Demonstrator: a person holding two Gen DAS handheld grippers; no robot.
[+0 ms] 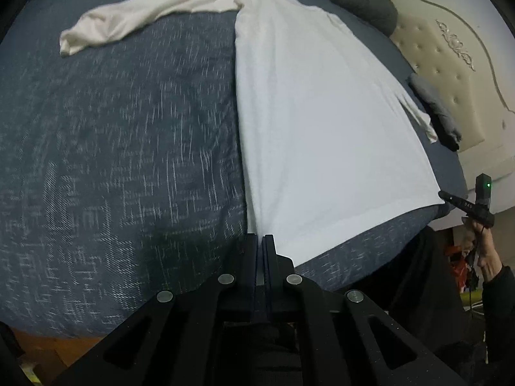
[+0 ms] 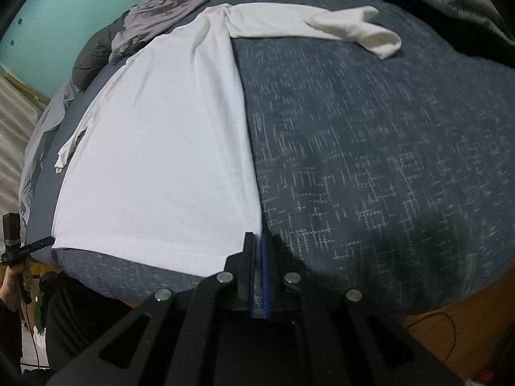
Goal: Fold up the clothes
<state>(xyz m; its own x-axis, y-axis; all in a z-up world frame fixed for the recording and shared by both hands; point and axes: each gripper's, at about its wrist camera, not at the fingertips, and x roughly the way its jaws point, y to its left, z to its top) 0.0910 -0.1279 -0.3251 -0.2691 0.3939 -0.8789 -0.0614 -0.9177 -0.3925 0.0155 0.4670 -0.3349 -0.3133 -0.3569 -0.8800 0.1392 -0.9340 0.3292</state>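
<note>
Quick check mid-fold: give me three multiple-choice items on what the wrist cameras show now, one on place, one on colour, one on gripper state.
1. Where does the shirt lie?
A. Spread flat on the bedspread
B. Hung on the headboard
C. Bunched on the floor

2. What colour is the shirt?
A. Dark grey
B. White
C. Teal

3. How is the left gripper?
A. Wide open above the shirt
B. Shut on nothing, away from the shirt
C. Shut on a hem corner of the shirt

Key:
1 A: the white shirt lies flat on the blue-grey bedspread.
2 B: its cloth is plainly white in both views.
3 C: the left gripper has its fingers together at the near hem corner; the right gripper does likewise at the other corner.
</note>
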